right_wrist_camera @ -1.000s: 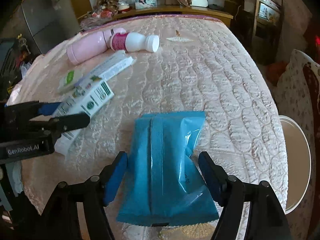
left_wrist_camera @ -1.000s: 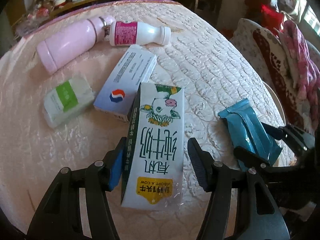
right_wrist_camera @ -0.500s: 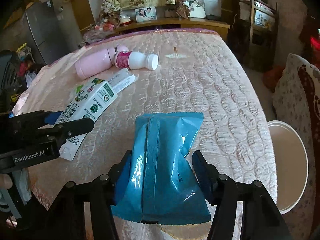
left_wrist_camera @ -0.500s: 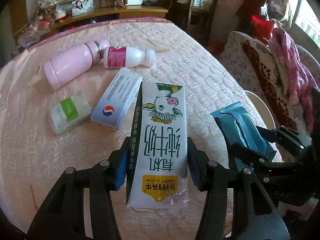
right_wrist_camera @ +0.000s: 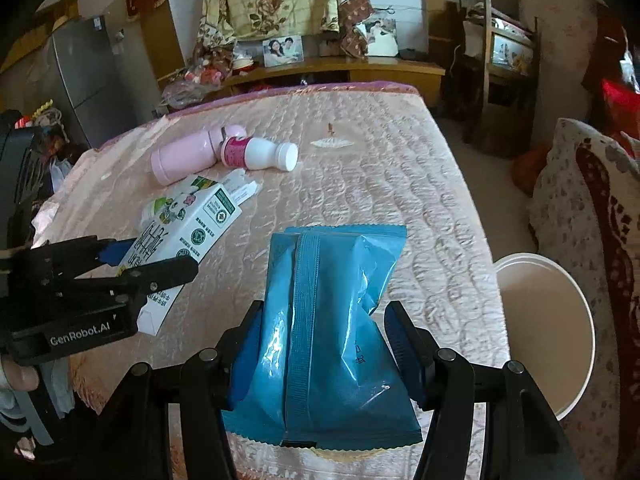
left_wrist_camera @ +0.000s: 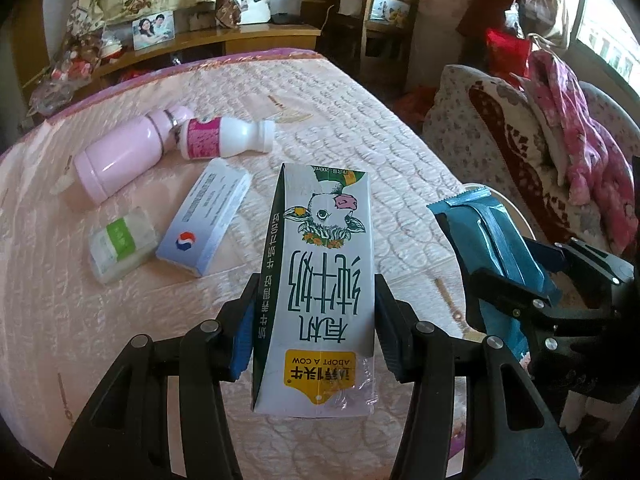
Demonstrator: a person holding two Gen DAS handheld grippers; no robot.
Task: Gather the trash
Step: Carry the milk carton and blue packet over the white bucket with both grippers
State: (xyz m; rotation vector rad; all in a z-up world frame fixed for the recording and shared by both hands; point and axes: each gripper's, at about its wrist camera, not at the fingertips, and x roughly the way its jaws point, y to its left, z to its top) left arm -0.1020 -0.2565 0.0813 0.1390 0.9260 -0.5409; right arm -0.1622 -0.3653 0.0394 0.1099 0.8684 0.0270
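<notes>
Both grips are now made. A second ago the left gripper (left_wrist_camera: 314,338) stood with its jaws apart either side of the milk carton (left_wrist_camera: 320,280); now the blue pads press flat on both long sides and the carton sits clamped, cow print facing up, its far end pointing to 12 o'clock. Same on the other side: the right gripper (right_wrist_camera: 324,354) had the blue snack packet (right_wrist_camera: 328,328) loose between wide jaws, and now the jaws are drawn in about halfway, pinching the packet so the foil bulges and creases.

Both items look raised off the bed (left_wrist_camera: 360,120) compared with a second back; more of the quilted cover shows under and beyond them, and the view has tipped up toward the room. So the pick step looks done for two pieces at once, and carrying is what remains.

The likely drop point is the white bin (right_wrist_camera: 544,332), beside the bed at 3 o'clock of the packet in the right wrist view. In that view the carton is at 9 o'clock, held by the left gripper.

Untouched on the bed, at 10 to 11 o'clock of the carton: pink flask (left_wrist_camera: 116,160), white bottle with pink label (left_wrist_camera: 228,138), blue-white box (left_wrist_camera: 204,220), small green-label pack (left_wrist_camera: 122,242). Some of these are probably trash too, so the task is partway, not near finished.
</notes>
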